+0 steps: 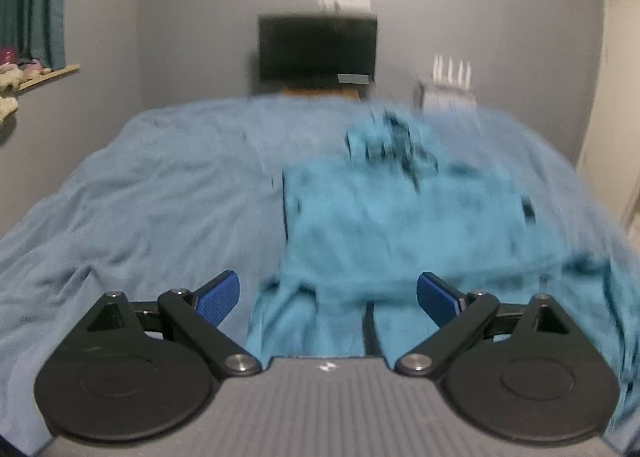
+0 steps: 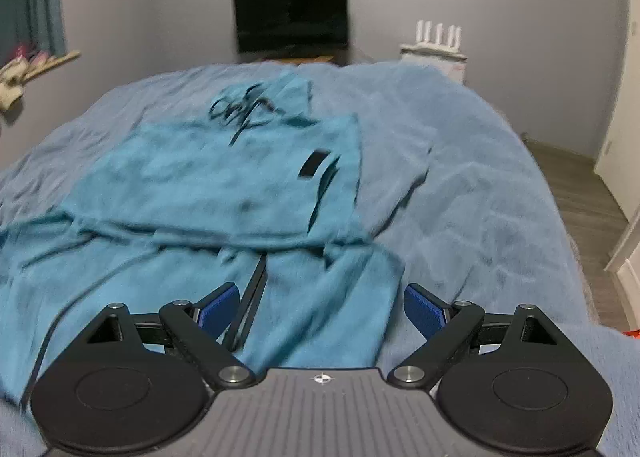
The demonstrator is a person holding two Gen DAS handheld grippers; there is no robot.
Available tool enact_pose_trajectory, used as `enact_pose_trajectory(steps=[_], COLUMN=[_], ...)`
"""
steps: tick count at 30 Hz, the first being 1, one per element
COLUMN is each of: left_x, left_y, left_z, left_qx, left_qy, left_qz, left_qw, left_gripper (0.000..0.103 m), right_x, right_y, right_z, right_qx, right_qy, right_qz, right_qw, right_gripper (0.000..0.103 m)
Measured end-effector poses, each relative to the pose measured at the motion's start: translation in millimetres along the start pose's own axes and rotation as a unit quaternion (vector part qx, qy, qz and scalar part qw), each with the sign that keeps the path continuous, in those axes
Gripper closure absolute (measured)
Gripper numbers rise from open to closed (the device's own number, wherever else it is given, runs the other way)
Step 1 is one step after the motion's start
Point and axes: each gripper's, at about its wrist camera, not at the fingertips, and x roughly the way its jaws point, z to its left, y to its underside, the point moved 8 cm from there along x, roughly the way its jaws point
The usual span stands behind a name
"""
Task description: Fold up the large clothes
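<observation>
A: Holding both tools spread, yeah? Your left gripper [image 1: 328,295] has its blue pads [image 1: 218,297] wide apart, nothing between them.

B: Same on your right gripper [image 2: 322,307], pads [image 2: 424,313] apart, gripping nothing. Both hang above the near end of the garment.

A: Where's the garment?

B: Teal garment [image 2: 224,185] lies on the grey-blue blanket [image 2: 460,185] covering the bed. Upper part is partly folded into a rough rectangle, black drawstring [image 2: 240,109] at the far end, small black patch [image 2: 314,165] near its right edge.

A: And the near part?

B: It spreads loose toward you, with a dark stripe [image 2: 250,297] running down it, right by your right gripper's left pad. Left wrist view is blurred, so detail there is poor.

A: Background?

B: Black TV [image 2: 292,19] against the grey wall, white router [image 2: 438,35] on a white unit to its right, curtain [image 1: 34,1] far left.
</observation>
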Motion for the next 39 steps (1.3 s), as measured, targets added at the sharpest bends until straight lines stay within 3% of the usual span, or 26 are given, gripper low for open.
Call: enact_pose_trajectory(steps=[3,7,13,15,20,23,25,26,28,30,35,39], left_x=[-7.1,-18.0,-32.3,-29.3,-18.7,-16.4,-13.2,-11.2,-5.7,-3.7,-1.7,3.0], left_y=[32.6,71.4,88.8,88.3,92.2,93.3,91.3,90.4,87.4,81.1,44.7,6.2], left_z=[-3.2,-6.9,-5.6,-11.7,-26.2,-28.6,-27.0,-25.7,-22.5,-21.7,-9.5,1.3], left_qx=[0.015,-0.025,-0.078,-0.076,-0.046,-0.043,-0.044,-0.047,-0.058,-0.064,-0.106,-0.137], left_qy=[-0.003,0.022,0.05,0.062,0.078,0.082,0.092,0.096,0.111,0.123,0.148,0.158], left_qz=[0.053,0.114,0.122,0.124,0.144,0.146,0.145,0.146,0.148,0.139,0.087,0.044], left_qw=[0.9985,0.993,0.9881,0.9874,0.9854,0.9849,0.9842,0.9835,0.9811,0.9805,0.9794,0.977], left_gripper=[0.007,0.007,0.008,0.02,0.033,0.037,0.044,0.052,0.058,0.064,0.068,0.069], right_x=[-12.5,-25.8,-42.7,-45.4,-46.3,-41.7,-39.9,-36.7,-27.7,-23.7,-35.7,-44.6], right_y=[18.6,41.8,68.8,73.1,76.2,79.9,79.8,78.8,75.1,64.8,23.3,-21.0], right_z=[3.3,6.8,10.8,13.2,21.4,31.1,39.4,42.4,42.3,40.6,44.4,40.3], right_qx=[-0.02,-0.025,-0.008,0.001,-0.002,-0.015,-0.024,-0.024,-0.019,-0.015,-0.05,-0.045], right_qy=[-0.011,-0.028,-0.068,-0.083,-0.098,-0.112,-0.132,-0.141,-0.142,-0.143,-0.149,-0.146], right_qz=[0.017,0.044,0.082,0.087,0.093,0.108,0.111,0.111,0.114,0.099,0.02,-0.039], right_qw=[1.0,0.998,0.994,0.993,0.991,0.988,0.985,0.983,0.983,0.985,0.987,0.988], right_gripper=[0.012,0.012,0.012,0.012,0.019,0.026,0.043,0.046,0.076,0.088,0.093,0.095])
